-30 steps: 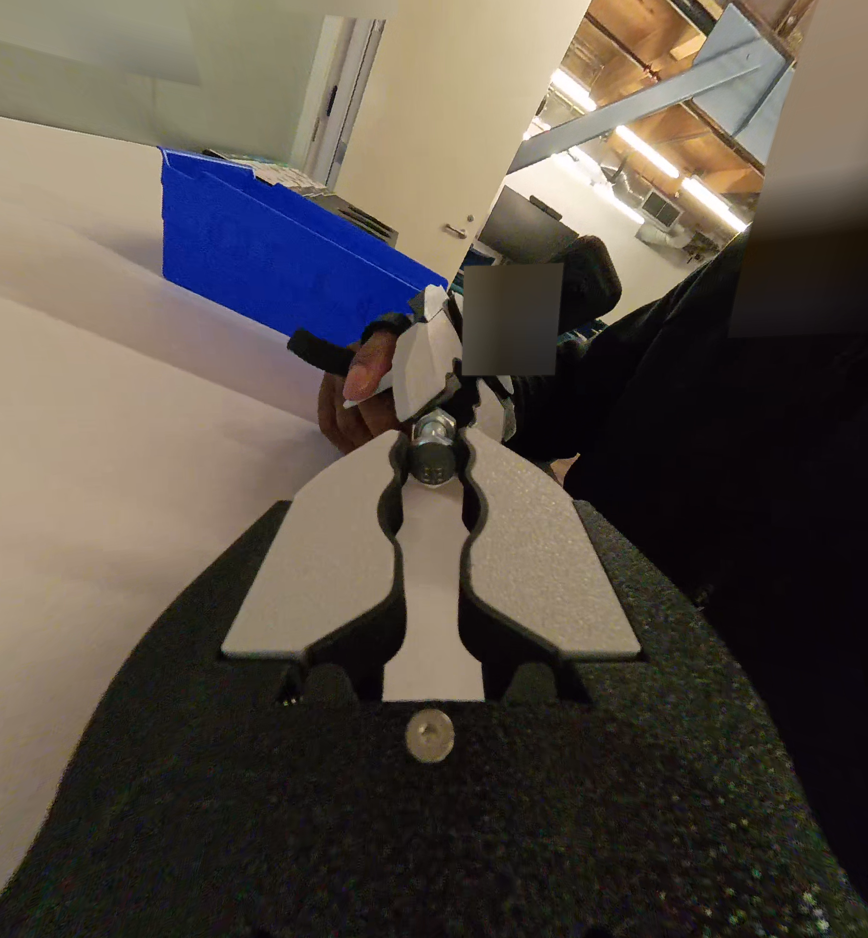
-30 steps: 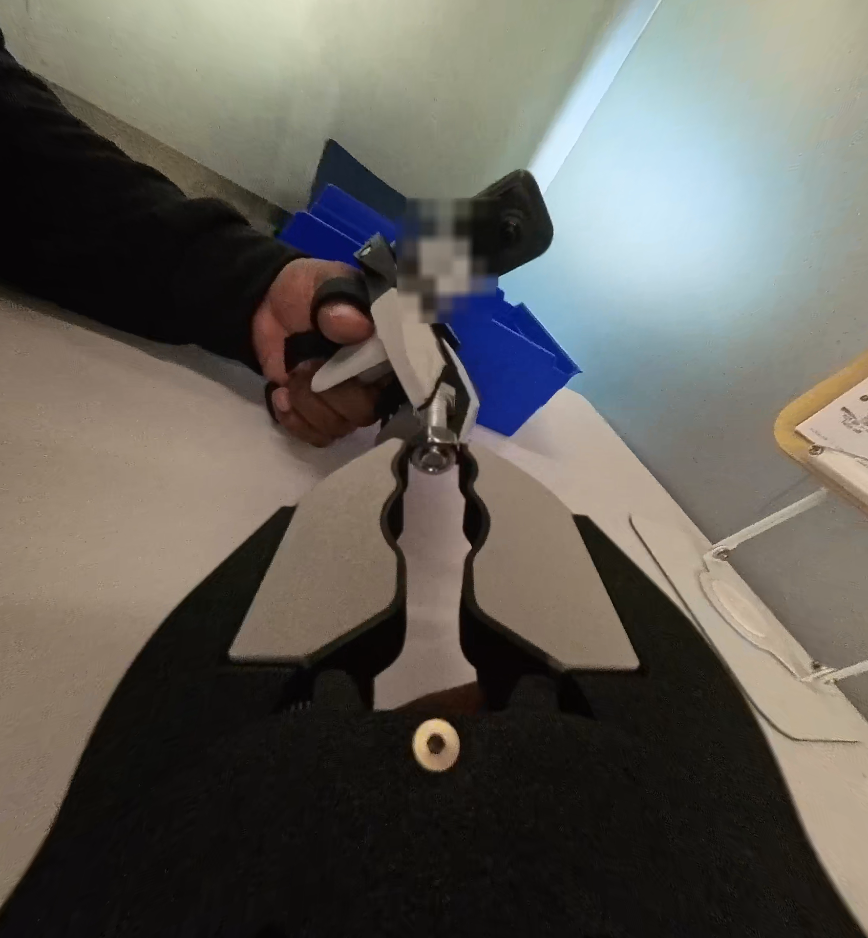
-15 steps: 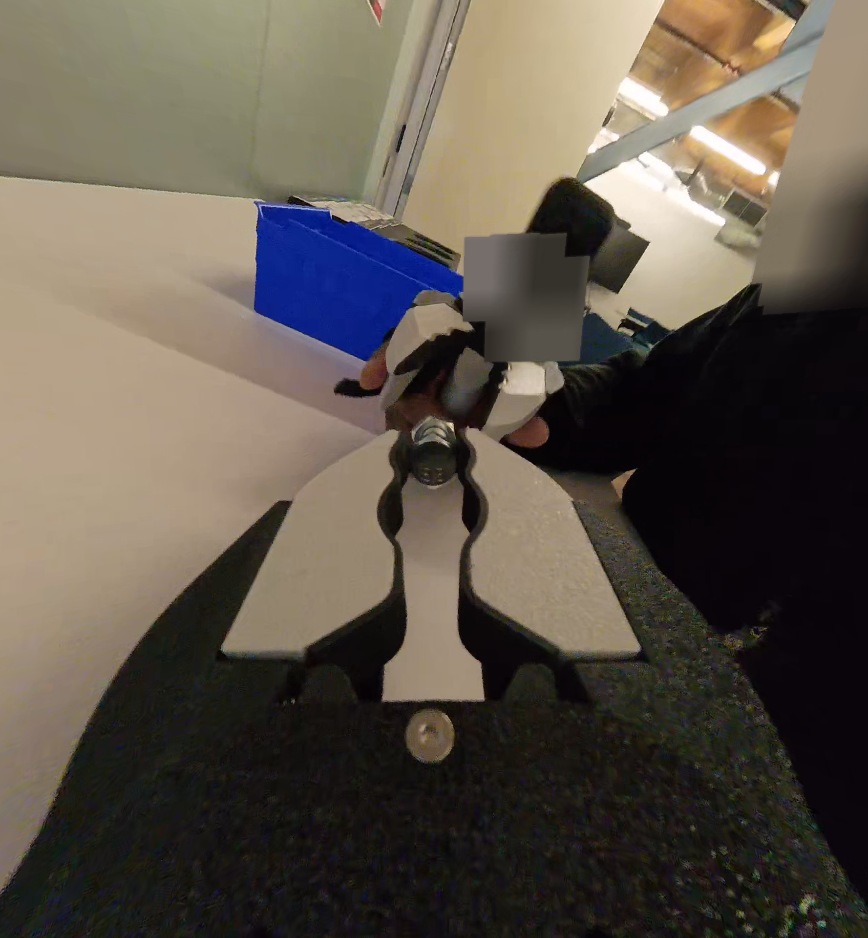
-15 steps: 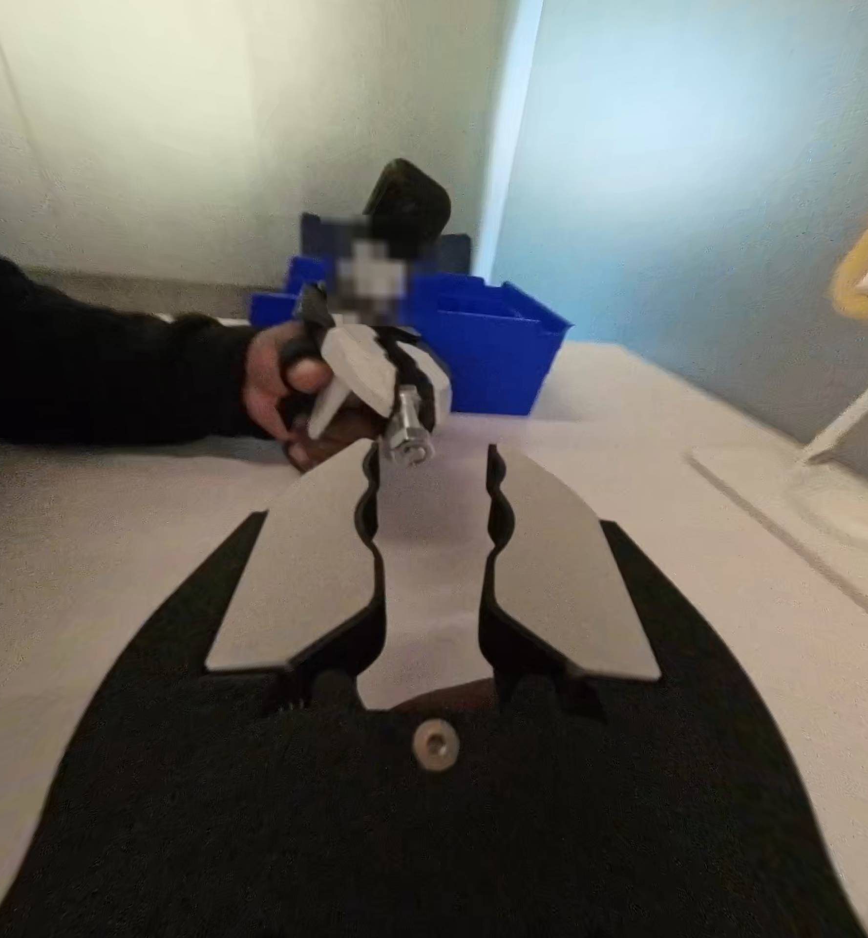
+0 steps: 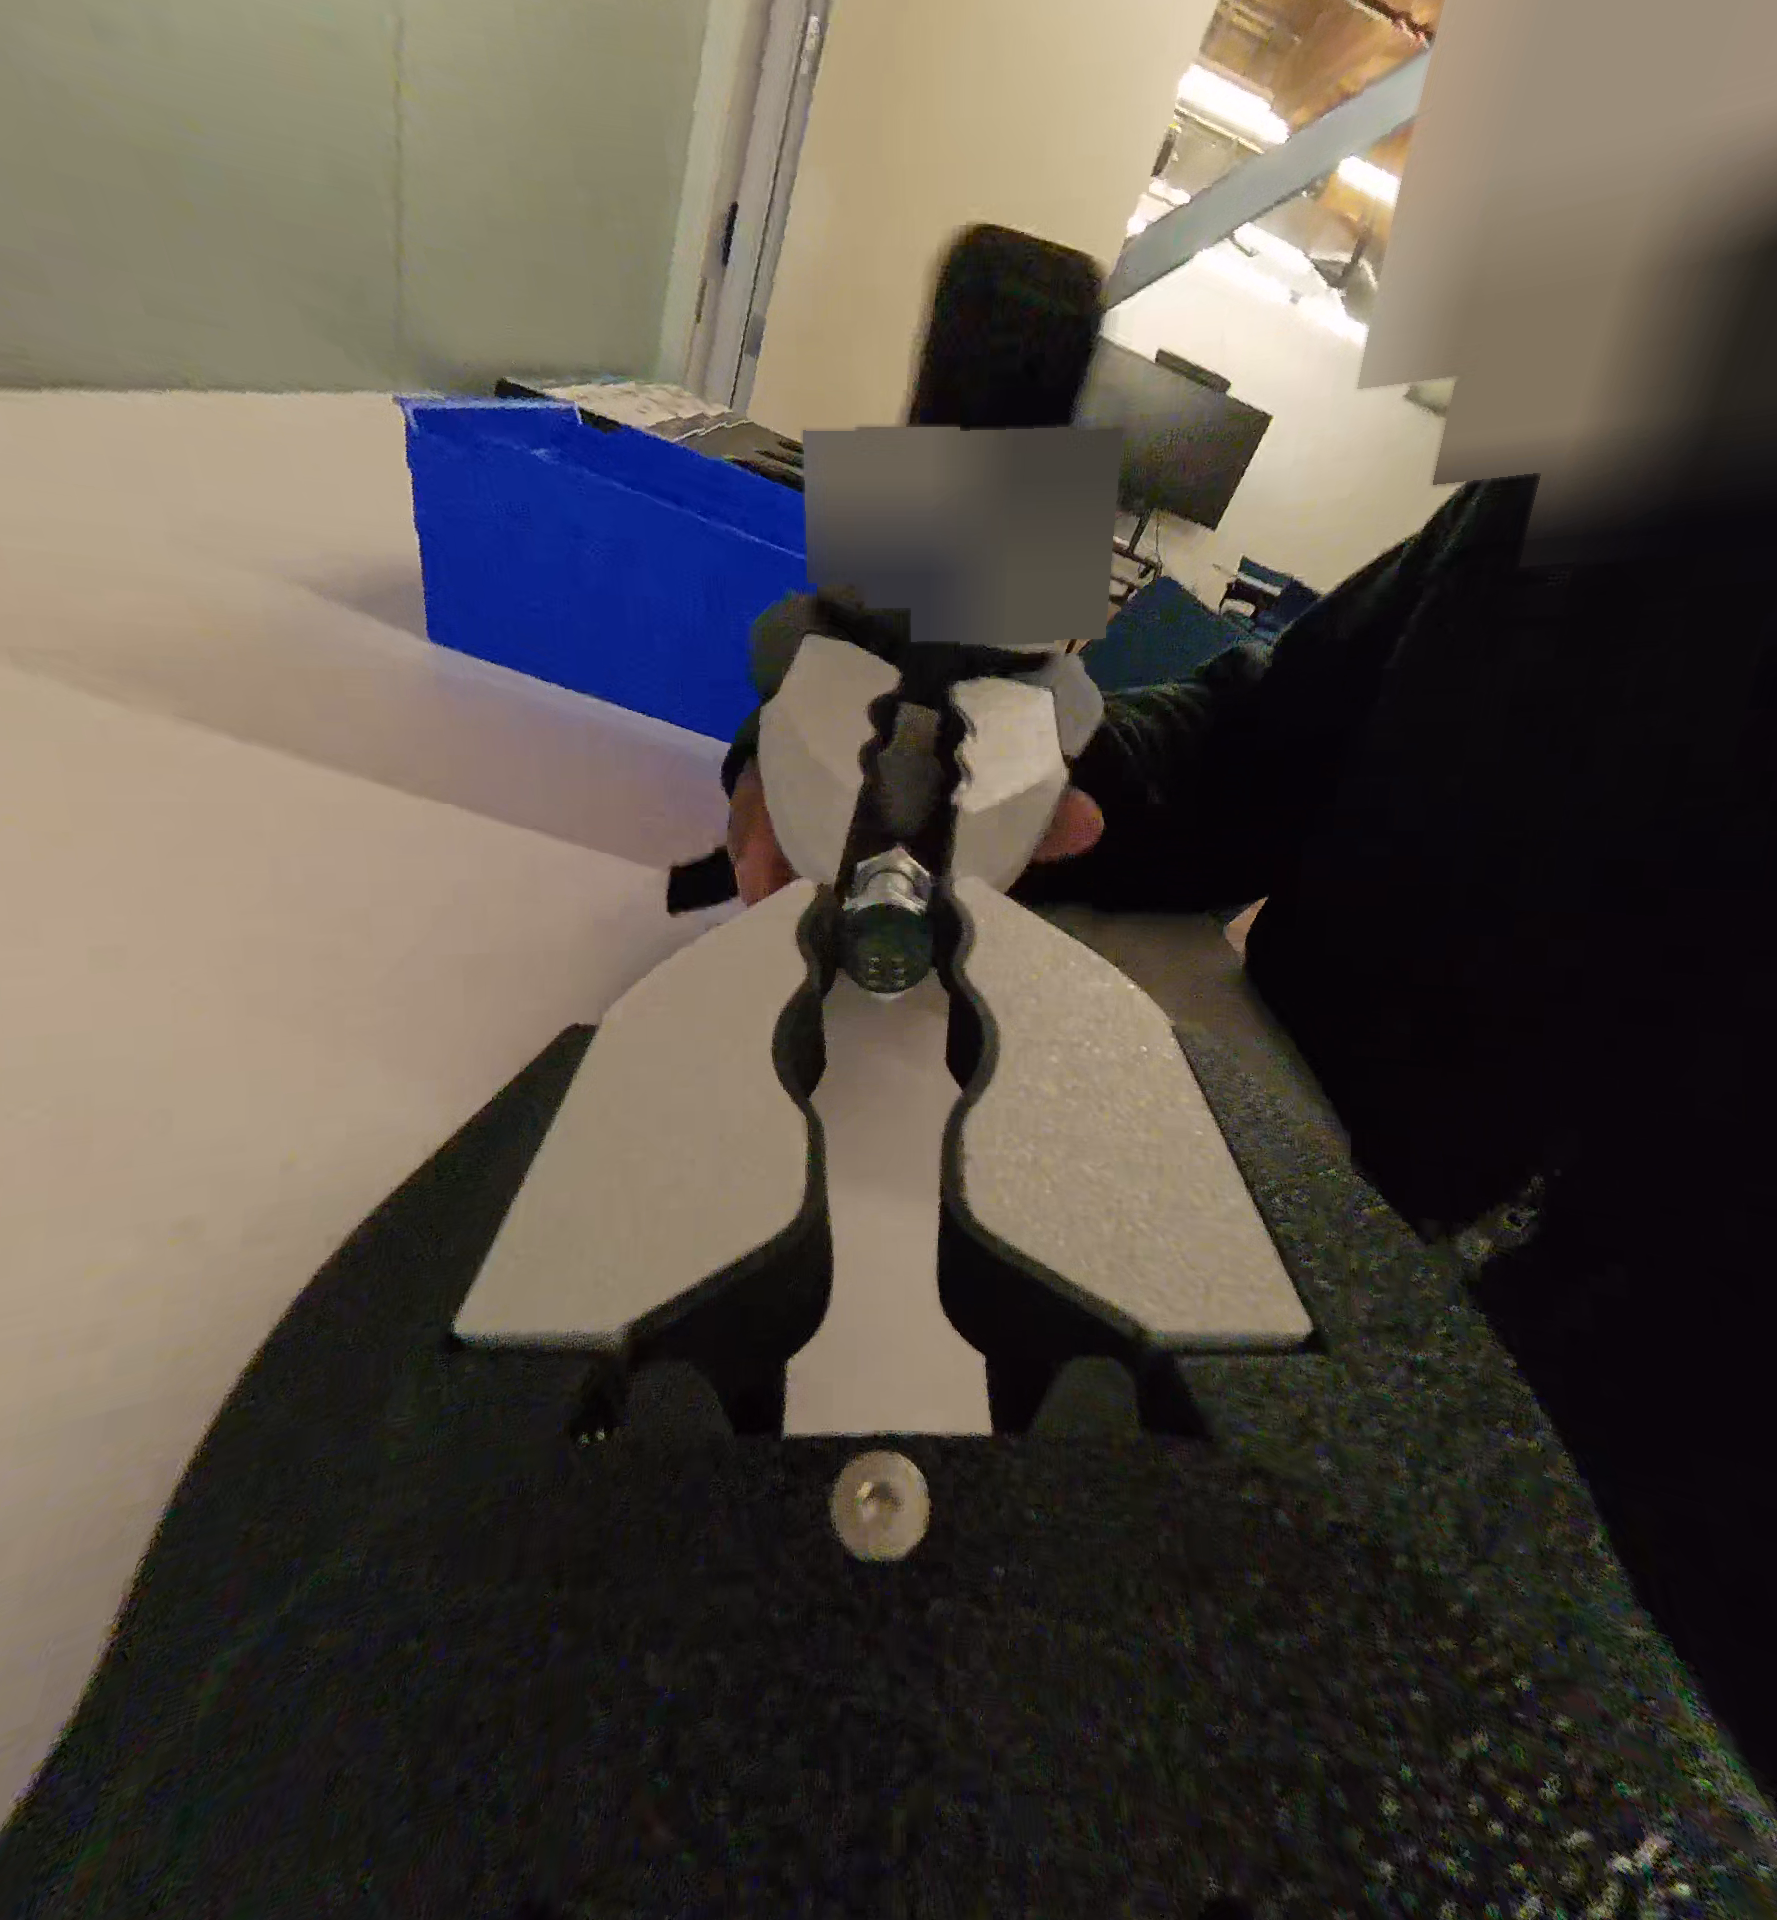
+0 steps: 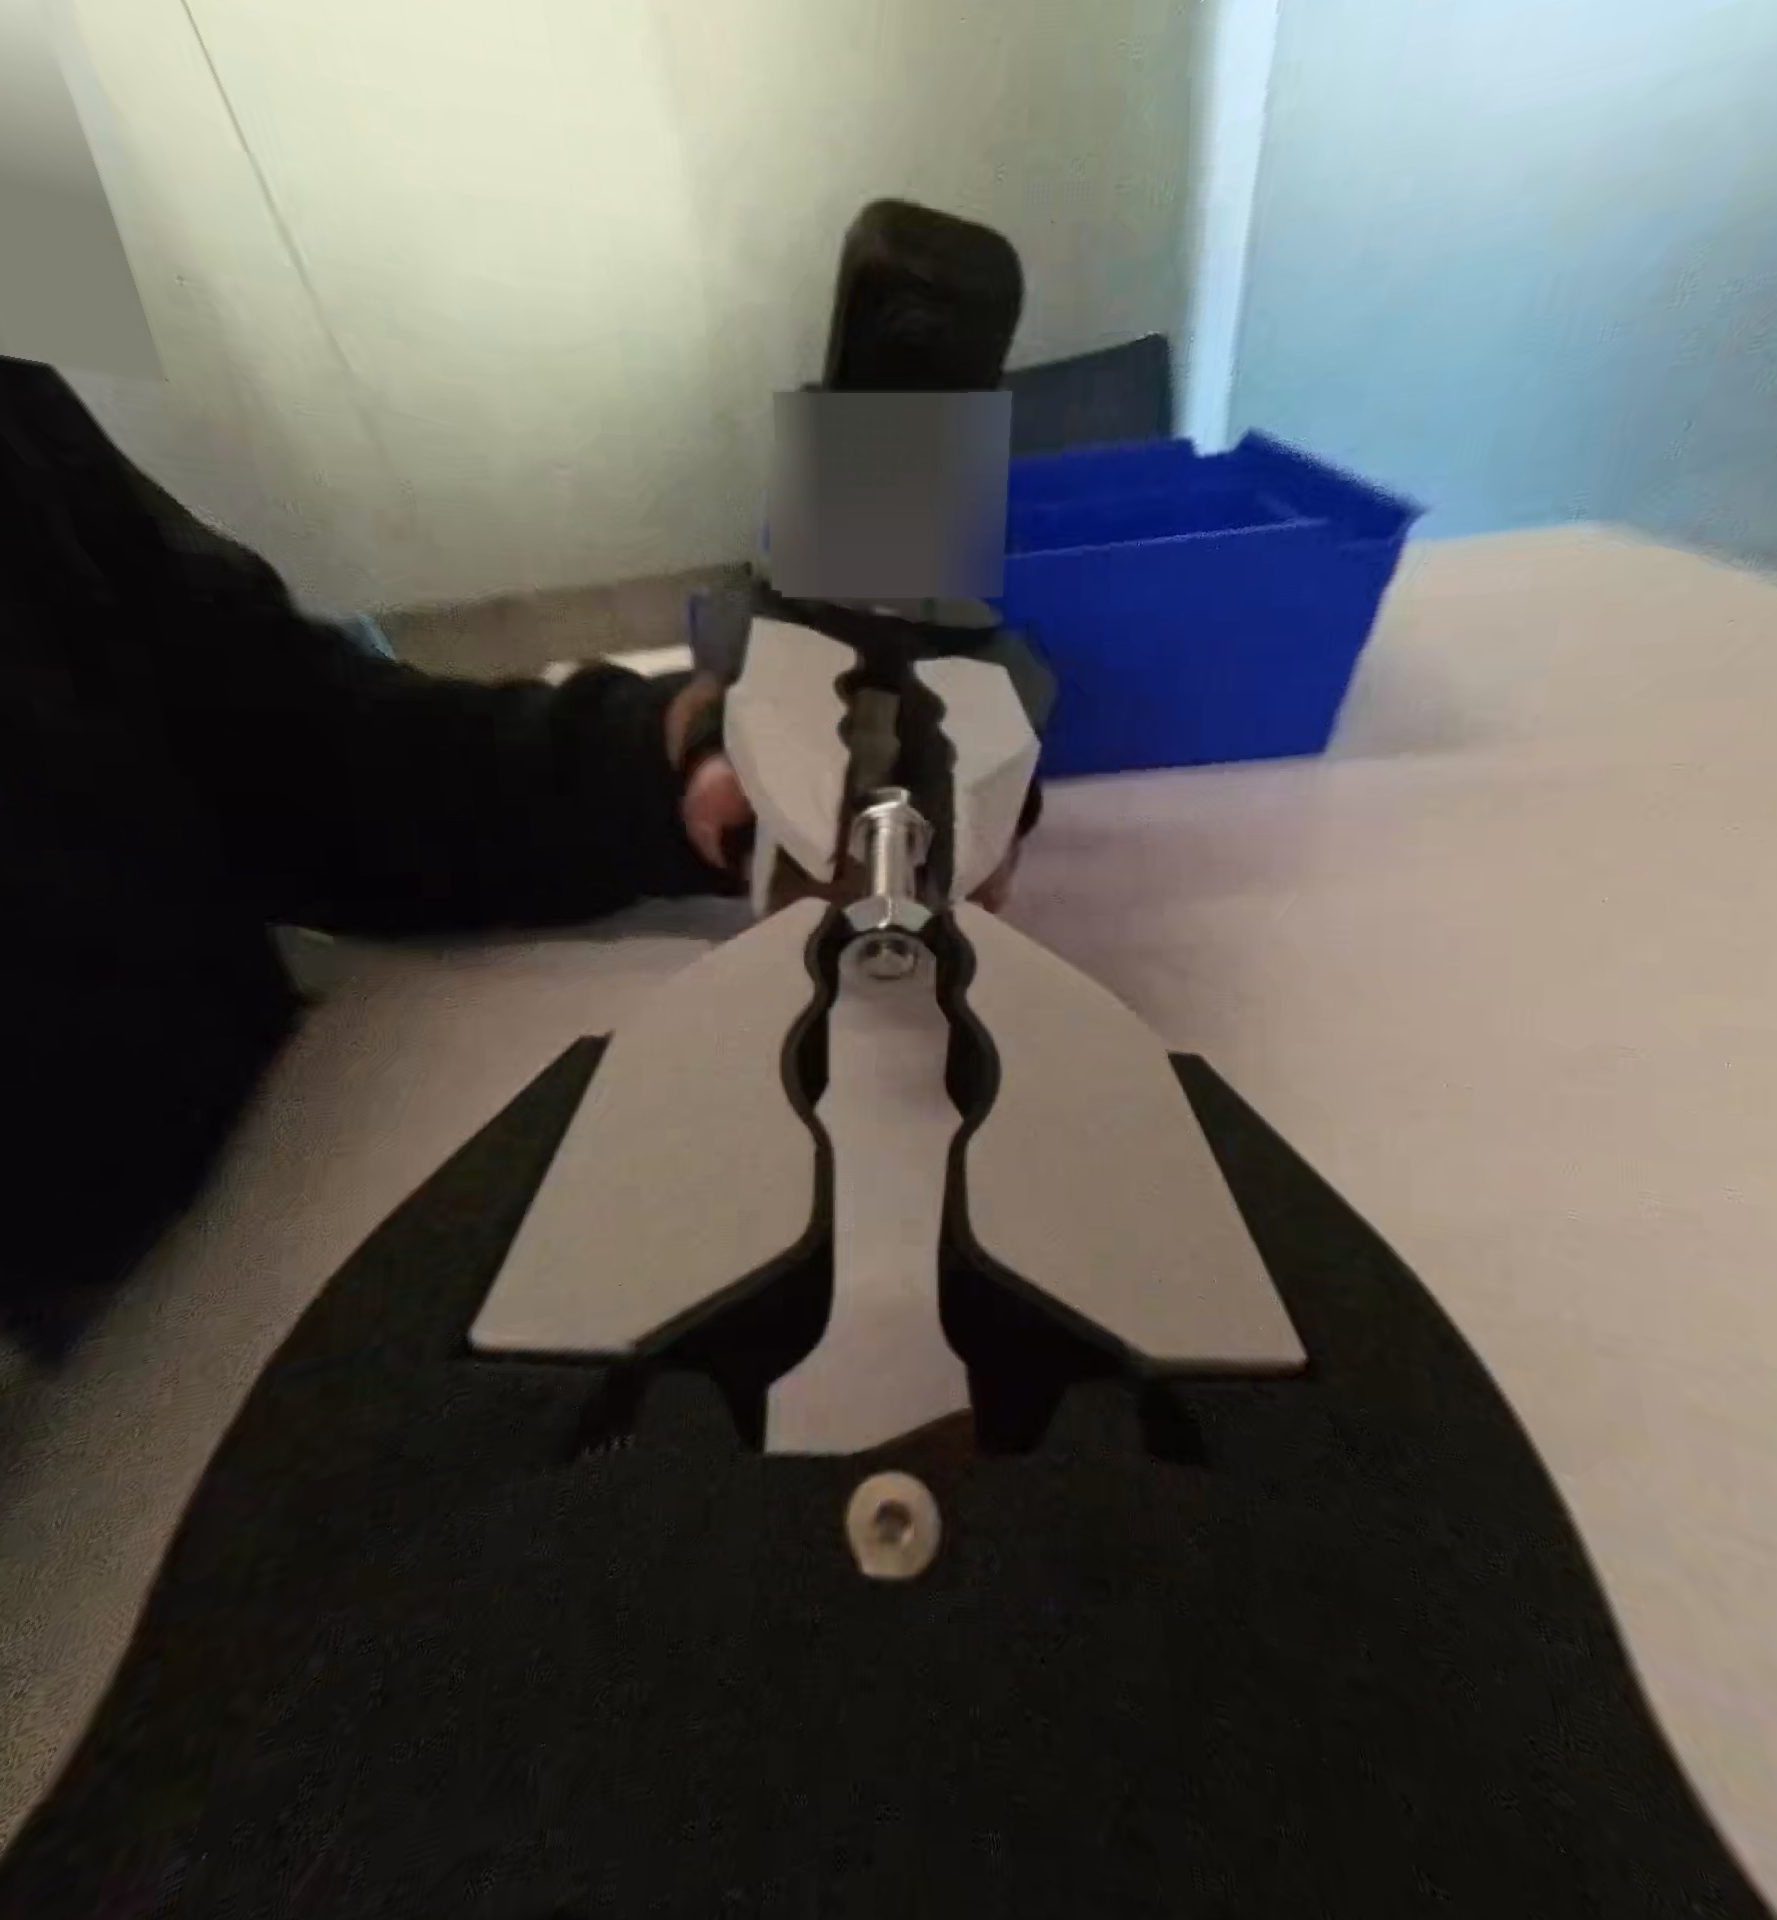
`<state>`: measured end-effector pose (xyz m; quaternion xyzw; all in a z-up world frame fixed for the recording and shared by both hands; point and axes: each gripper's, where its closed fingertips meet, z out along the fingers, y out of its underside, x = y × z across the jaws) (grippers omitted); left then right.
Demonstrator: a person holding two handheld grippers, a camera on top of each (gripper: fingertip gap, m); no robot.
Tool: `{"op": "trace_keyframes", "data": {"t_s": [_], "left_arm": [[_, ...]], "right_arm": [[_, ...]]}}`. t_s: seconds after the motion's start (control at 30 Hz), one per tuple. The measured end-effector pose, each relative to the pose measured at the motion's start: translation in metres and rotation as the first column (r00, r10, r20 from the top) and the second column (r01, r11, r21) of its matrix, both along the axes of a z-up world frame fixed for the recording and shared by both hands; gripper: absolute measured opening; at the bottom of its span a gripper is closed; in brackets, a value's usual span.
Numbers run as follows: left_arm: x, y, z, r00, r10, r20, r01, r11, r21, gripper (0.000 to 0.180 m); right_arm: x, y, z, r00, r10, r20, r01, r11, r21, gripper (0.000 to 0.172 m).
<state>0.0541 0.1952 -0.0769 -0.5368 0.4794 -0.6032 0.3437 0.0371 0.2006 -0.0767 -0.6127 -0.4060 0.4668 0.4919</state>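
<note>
Spanning both hand-held grippers' (image 5: 886, 935) tips: bolt (image 6: 889, 868).

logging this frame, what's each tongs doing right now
left tongs: closed on the bolt head
right tongs: closed on the nut at the bolt's other end

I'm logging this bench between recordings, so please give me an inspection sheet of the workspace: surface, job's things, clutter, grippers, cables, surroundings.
Surface: pale table top, bare around the tools.
Job's things: one silver bolt with a hex nut threaded on its near end.
Clutter: blue bin at the back of the table; its contents cannot be made out.
Grippers: left hand-held gripper clamps the bolt's head end; right hand-held gripper clamps the nut end. They face each other, tip to tip.
Cables: nothing seen.
Surroundings: light walls, a door frame, a person's black sleeve.
</note>
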Motion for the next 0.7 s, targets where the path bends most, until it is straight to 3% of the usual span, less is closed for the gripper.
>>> {"op": "trace_keyframes", "data": {"t_s": [0.07,0.13,0.17,0.3,0.47,0.7], "left_arm": [[0.001,-0.002,0.002,1.000,0.013,0.022,-0.016,0.993,0.118,0.018],[0.001,0.002,0.006,0.997,0.043,0.056,-0.050,0.989,0.139,0.017],[0.000,0.007,0.007,0.996,0.063,0.069,-0.071,0.991,0.114,0.017],[-0.010,0.028,0.019,0.977,0.133,0.164,-0.133,0.991,-0.011,0.018],[-0.013,0.028,0.020,0.976,0.115,0.184,-0.108,0.993,-0.050,0.017],[-0.005,0.020,0.015,0.988,0.073,0.139,-0.064,0.996,-0.068,0.017]], "right_arm": [[0.002,0.000,0.006,0.992,0.064,-0.112,-0.085,0.976,-0.198,0.017],[0.007,0.003,0.016,0.979,0.057,-0.196,-0.097,0.975,-0.201,0.025],[0.010,0.005,0.018,0.979,0.036,-0.198,-0.066,0.987,-0.149,0.035],[0.018,0.016,0.014,0.993,-0.094,-0.076,0.106,0.981,0.163,0.038],[0.013,0.021,0.004,0.983,-0.183,0.001,0.174,0.934,0.312,0.038],[0.012,0.014,0.005,0.957,-0.282,0.074,0.189,0.794,0.578,0.038]]}}
